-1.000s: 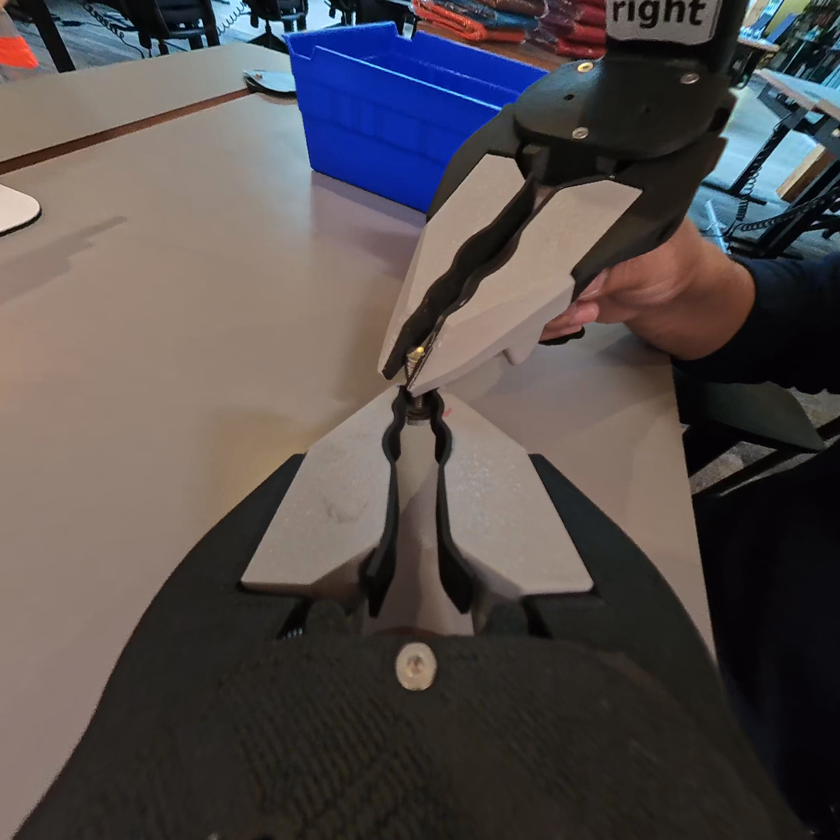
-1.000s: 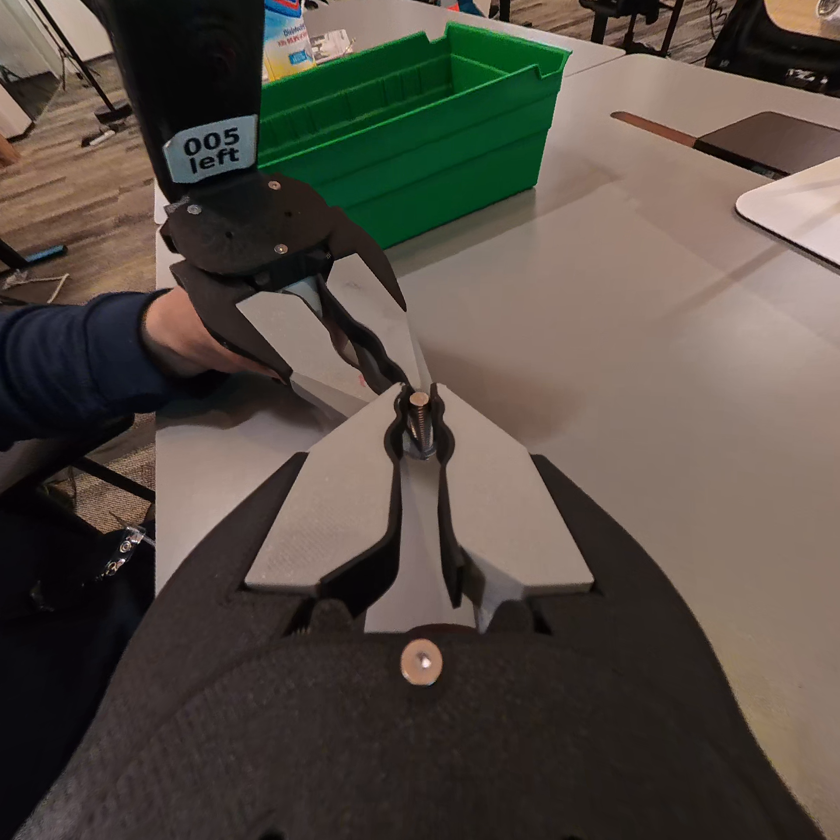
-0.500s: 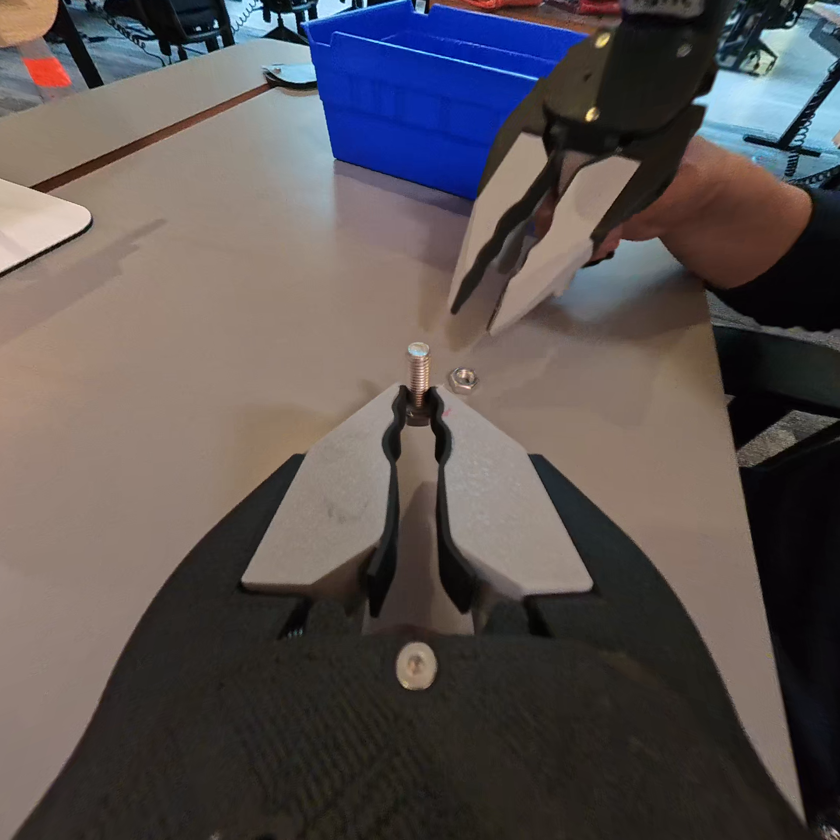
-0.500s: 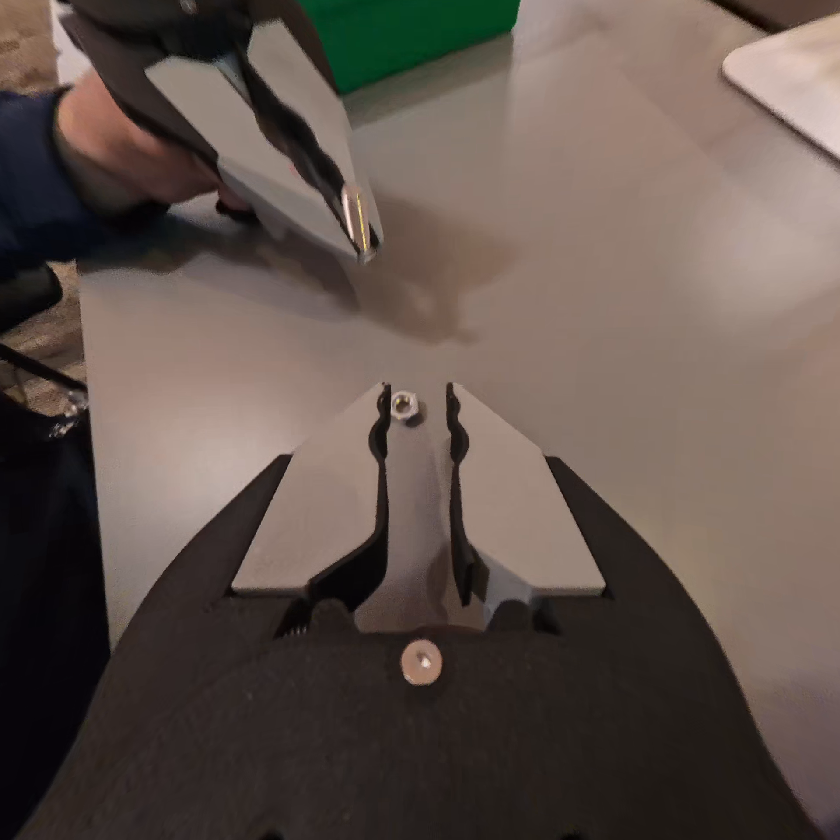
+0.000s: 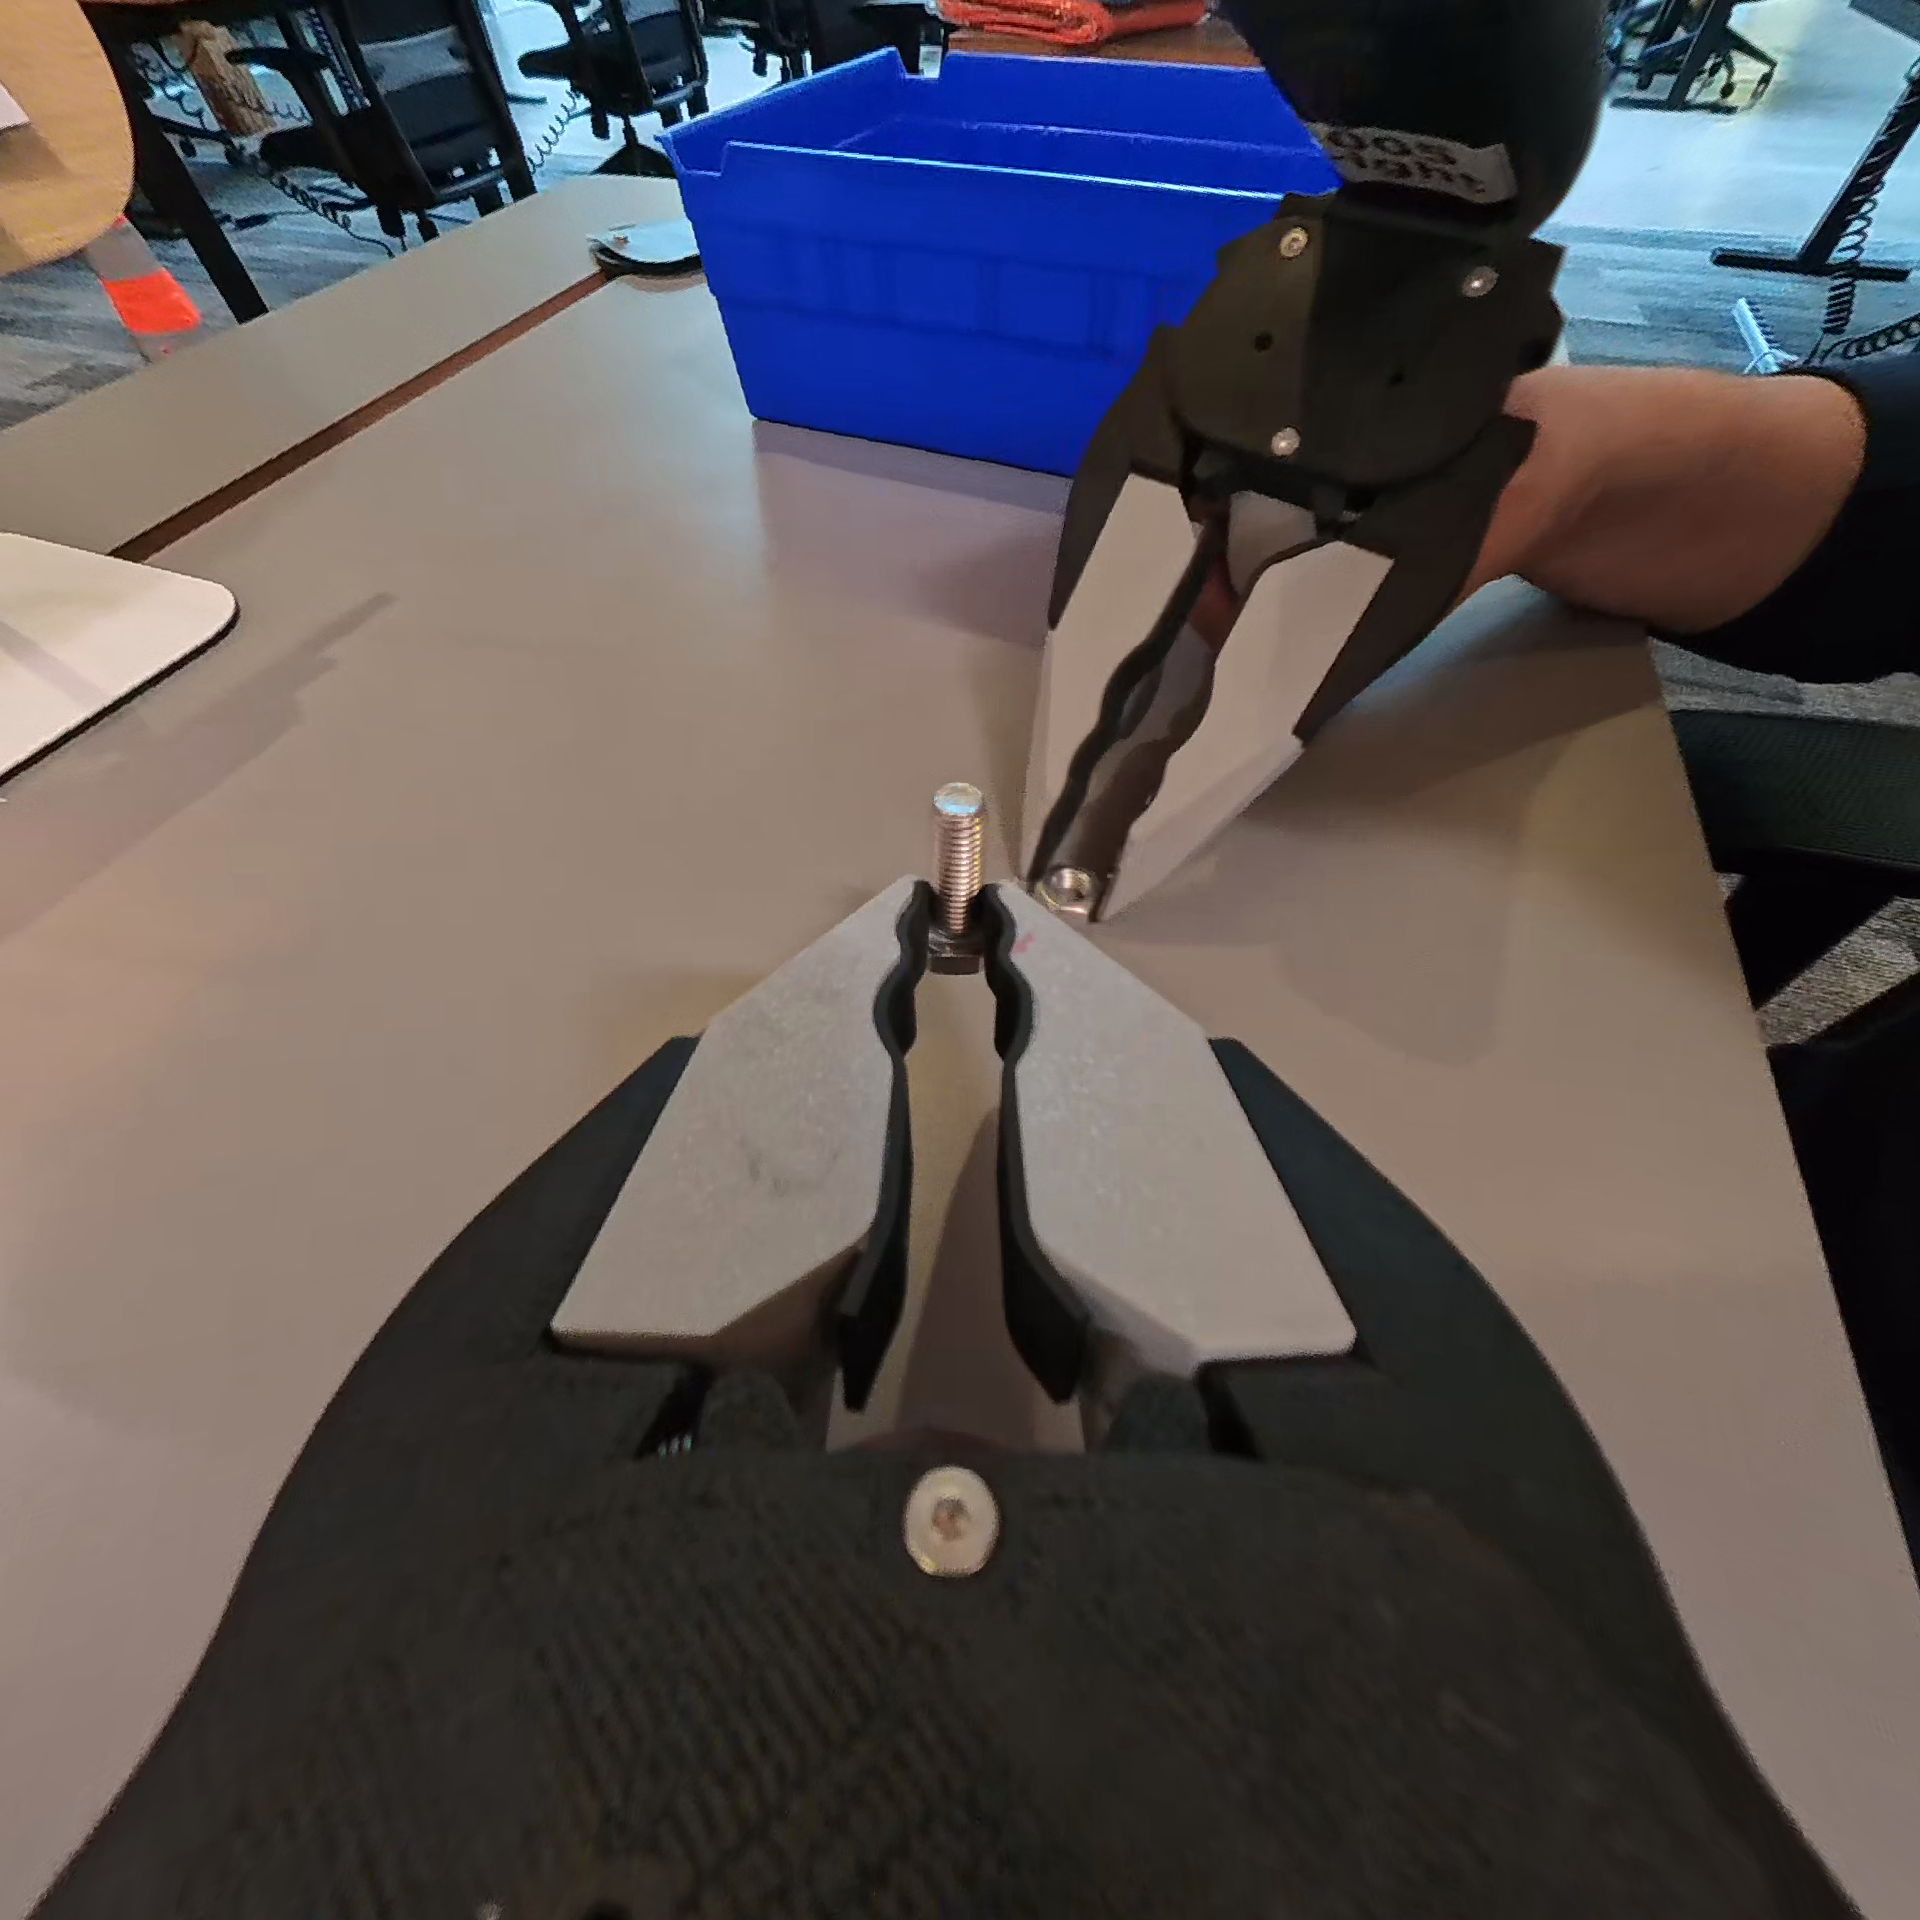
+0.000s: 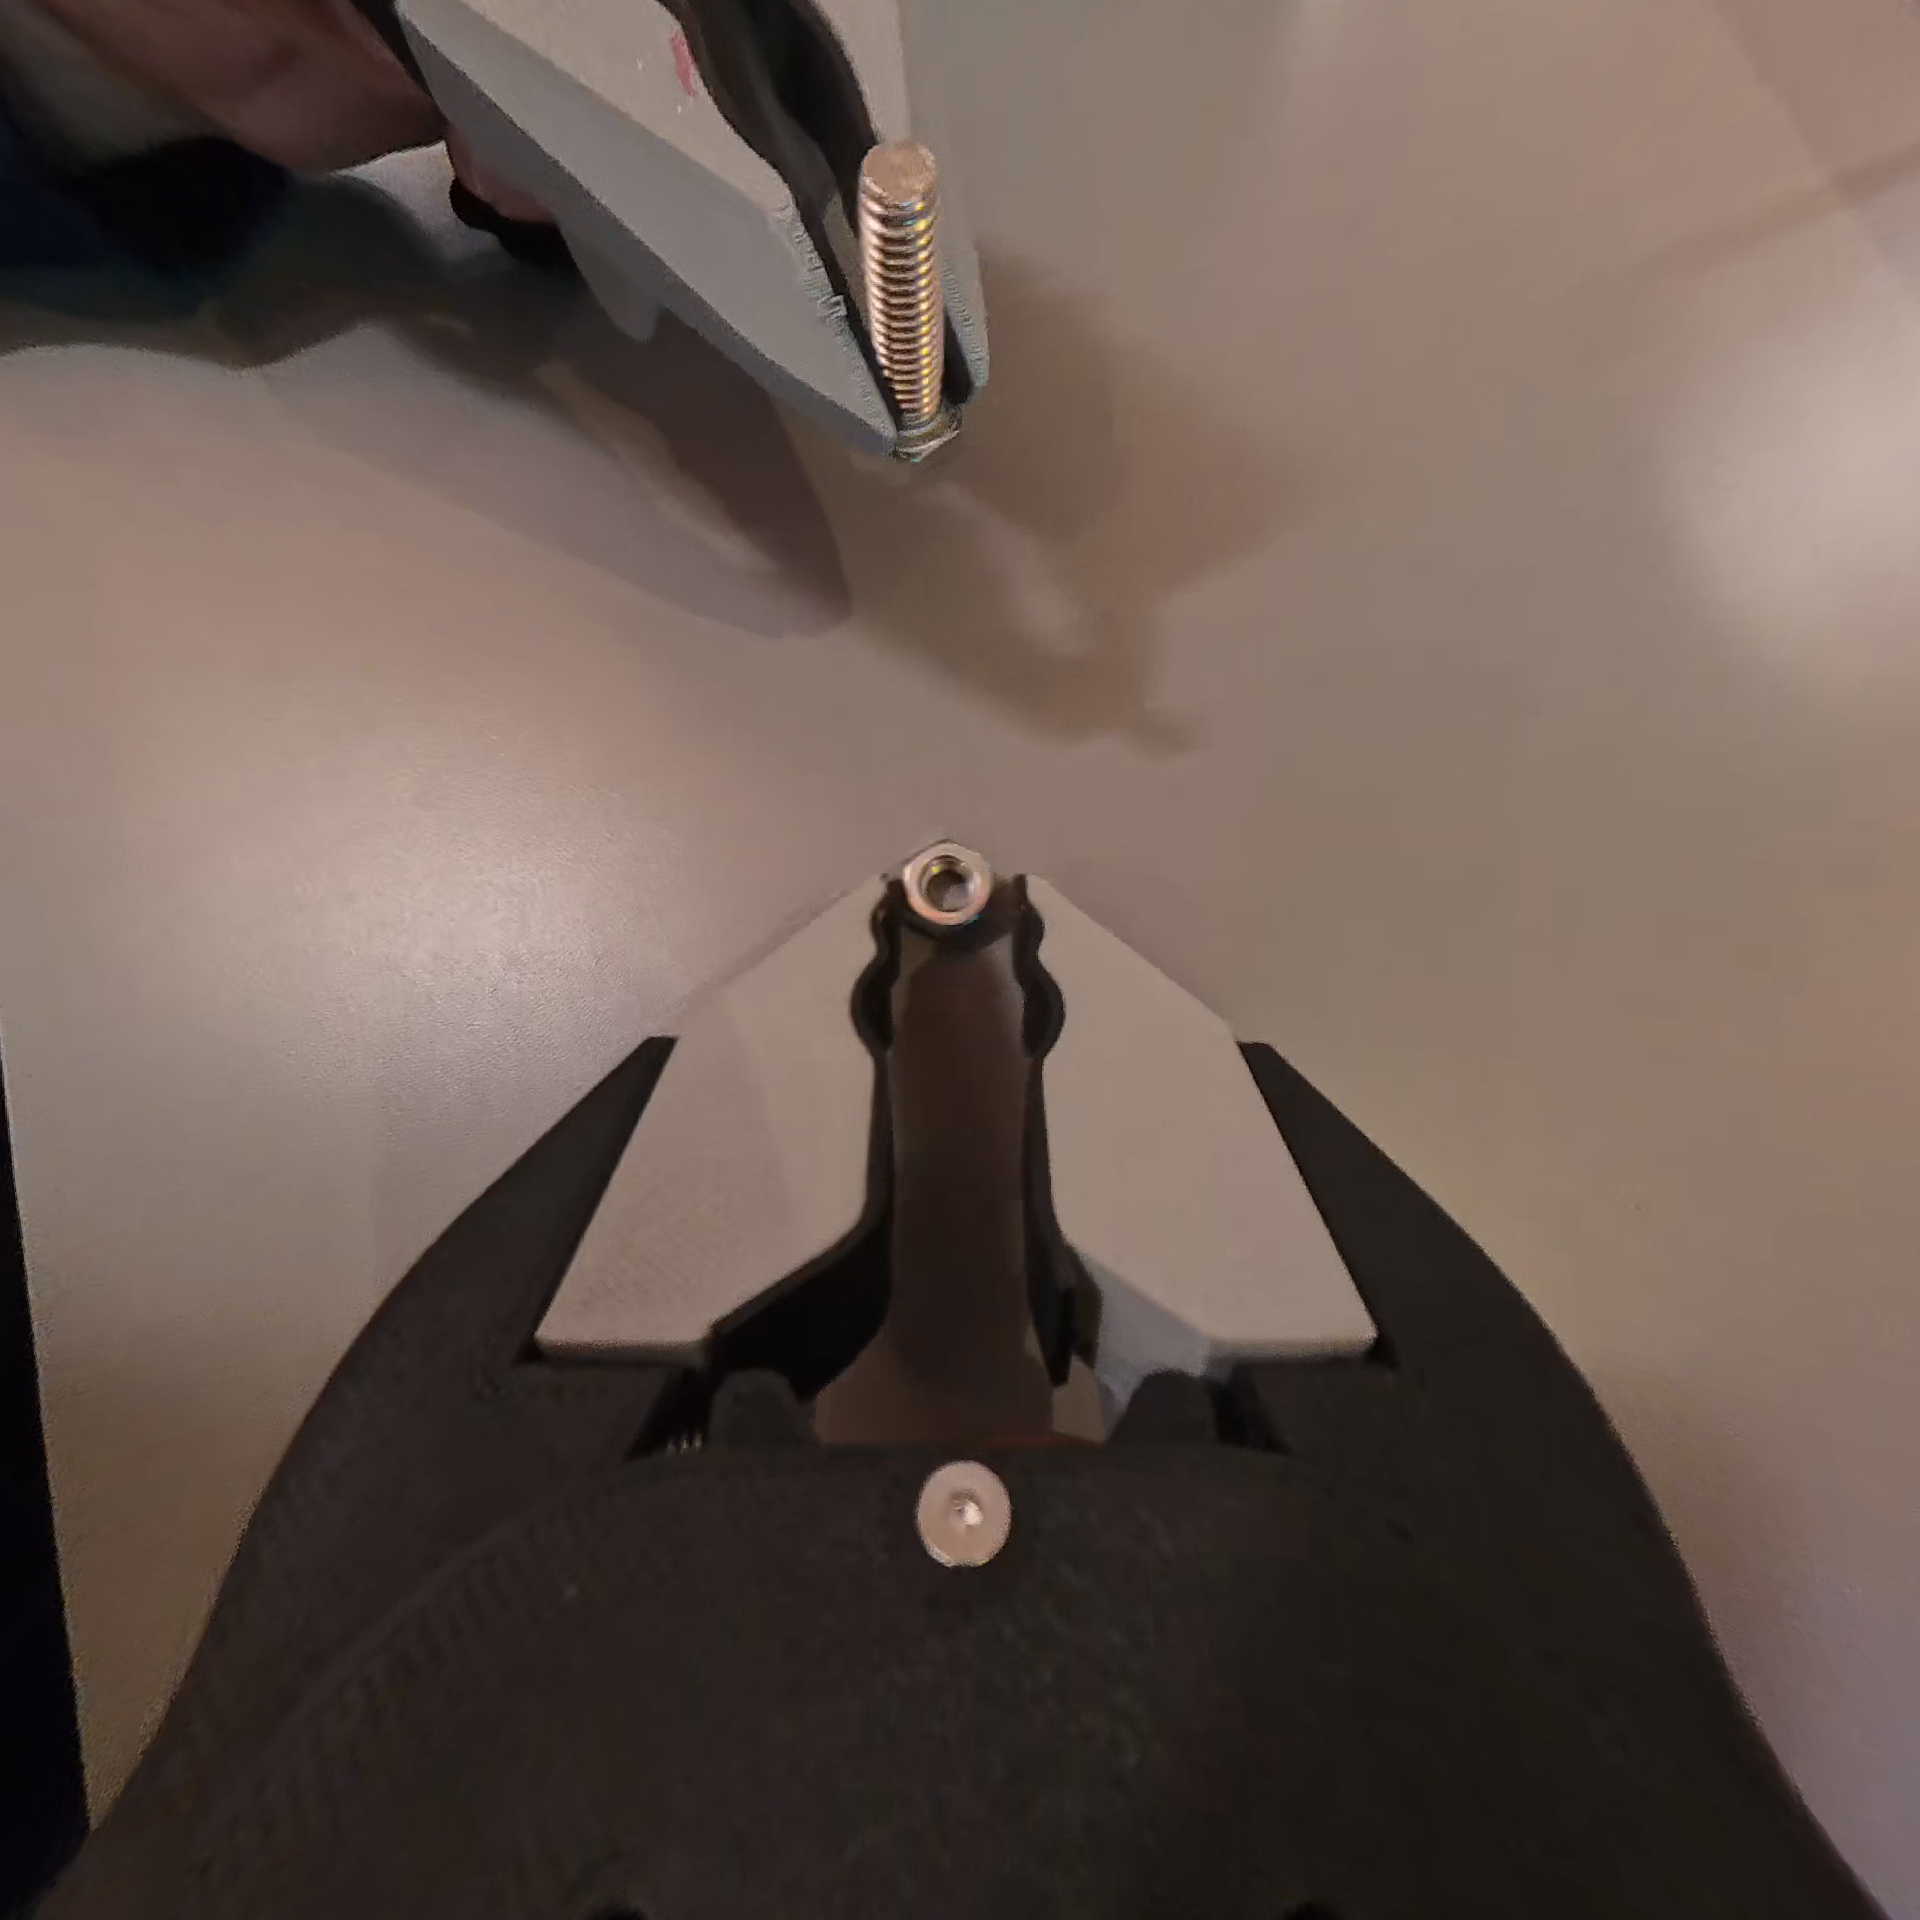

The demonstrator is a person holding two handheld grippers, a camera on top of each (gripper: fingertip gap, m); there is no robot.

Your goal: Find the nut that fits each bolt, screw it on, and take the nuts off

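My left gripper (image 5: 956, 906) is shut on the head of a silver bolt (image 5: 958, 847), whose threaded shaft stands upright above the grey table (image 5: 520, 831). In the right wrist view the left gripper (image 6: 920, 421) and its bolt (image 6: 902, 281) are at the top. My right gripper (image 6: 954, 891) points down at the table and is closed on a small silver hex nut (image 6: 943, 899) at its fingertips. In the left wrist view the right gripper (image 5: 1075, 878) holds the nut (image 5: 1070, 894) at the table surface, just right of the bolt and apart from it.
A blue bin (image 5: 935, 312) stands at the back of the table. A white pad (image 5: 83, 655) lies at the left edge. The table's edge runs down the right side, where a hand (image 5: 1662, 499) holds the right gripper. Office chairs stand beyond.
A second ago my right gripper held the nut at the bolt's tip. The nut then lay on the table with that gripper open above it. Now it has come down and closed on the nut.
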